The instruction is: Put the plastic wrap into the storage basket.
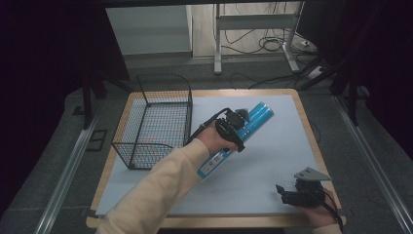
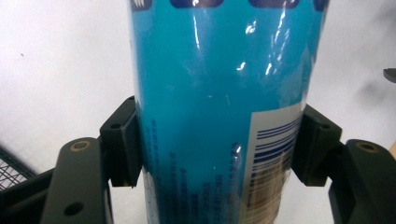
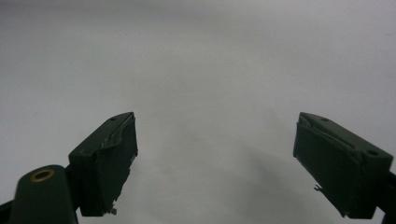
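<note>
A long blue cylinder pack (image 1: 259,114) with white print lies diagonally over the middle of the white mat (image 1: 272,156). My left gripper (image 1: 239,123) is shut across its middle. In the left gripper view both black pads (image 2: 122,140) press the sides of the blue cylinder pack (image 2: 215,88), near its barcode label. Whether the pack rests on the mat or is raised off it, I cannot tell. My right gripper (image 1: 283,193) sits low at the front right corner, pointing left. In the right gripper view it (image 3: 217,154) stands open over bare mat, with nothing between its jaws.
An empty black wire basket (image 1: 156,122) stands on the left part of the table, just left of my left hand. The wooden table edge (image 1: 311,141) frames the mat. Beyond the far edge are a desk frame (image 1: 255,24) and floor cables.
</note>
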Demonstrator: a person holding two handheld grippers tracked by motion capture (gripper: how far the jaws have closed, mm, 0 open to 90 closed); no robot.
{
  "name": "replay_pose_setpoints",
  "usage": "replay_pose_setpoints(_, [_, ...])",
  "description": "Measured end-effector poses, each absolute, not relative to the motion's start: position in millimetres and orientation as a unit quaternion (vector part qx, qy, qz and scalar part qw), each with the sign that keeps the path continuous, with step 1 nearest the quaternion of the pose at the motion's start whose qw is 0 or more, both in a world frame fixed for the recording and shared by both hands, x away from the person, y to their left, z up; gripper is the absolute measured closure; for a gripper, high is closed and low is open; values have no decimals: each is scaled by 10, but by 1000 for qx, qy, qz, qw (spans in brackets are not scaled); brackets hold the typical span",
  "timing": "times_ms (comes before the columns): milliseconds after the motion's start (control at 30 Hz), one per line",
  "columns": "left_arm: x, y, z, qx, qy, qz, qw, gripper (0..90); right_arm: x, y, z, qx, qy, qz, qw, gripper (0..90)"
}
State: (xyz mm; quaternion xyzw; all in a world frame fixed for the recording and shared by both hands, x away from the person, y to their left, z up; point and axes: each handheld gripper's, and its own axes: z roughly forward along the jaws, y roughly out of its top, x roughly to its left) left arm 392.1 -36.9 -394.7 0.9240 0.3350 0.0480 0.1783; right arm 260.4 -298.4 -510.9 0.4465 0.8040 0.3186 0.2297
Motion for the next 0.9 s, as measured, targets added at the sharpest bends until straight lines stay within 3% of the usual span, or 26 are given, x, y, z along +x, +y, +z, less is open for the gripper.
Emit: replay_pose_setpoints(900, [4137, -312, -3506, 920, 337, 68, 188, 315, 2613, -2997, -5114, 445, 806, 318, 227, 139])
